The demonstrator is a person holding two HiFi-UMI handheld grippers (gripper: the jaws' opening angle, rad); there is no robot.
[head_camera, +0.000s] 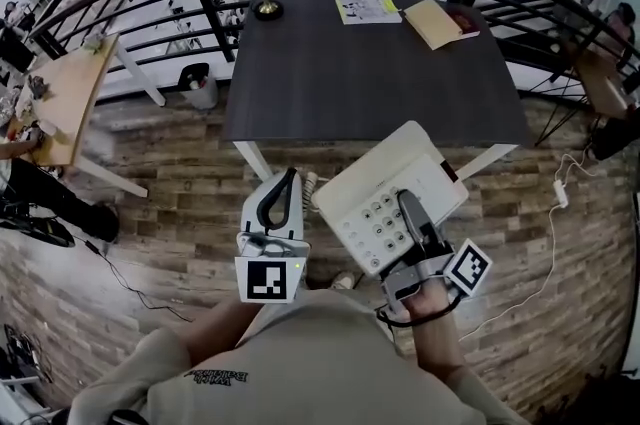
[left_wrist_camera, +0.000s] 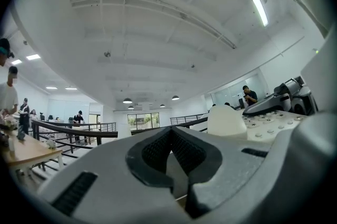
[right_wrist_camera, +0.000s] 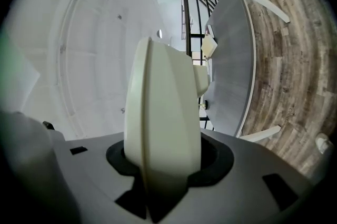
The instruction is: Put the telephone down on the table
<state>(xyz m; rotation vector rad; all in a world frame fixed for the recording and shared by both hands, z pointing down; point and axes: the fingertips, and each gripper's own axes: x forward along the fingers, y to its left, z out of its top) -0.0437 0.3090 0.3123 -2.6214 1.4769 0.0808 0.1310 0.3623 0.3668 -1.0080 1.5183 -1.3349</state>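
Cream plastic telephone [head_camera: 390, 188], head view: held in the air over the wooden floor [head_camera: 180, 203], short of the dark table [head_camera: 370, 73]. The right gripper [head_camera: 408, 205] is clamped across its keypad side, probably to keep the base level for setting down, and the left gripper [head_camera: 288, 179] is beside it. Left gripper view: jaws closed tip to tip on nothing, apparently kept clear of the telephone at right. Right gripper view: both pads squeeze the telephone's near edge, which points toward the table ahead.
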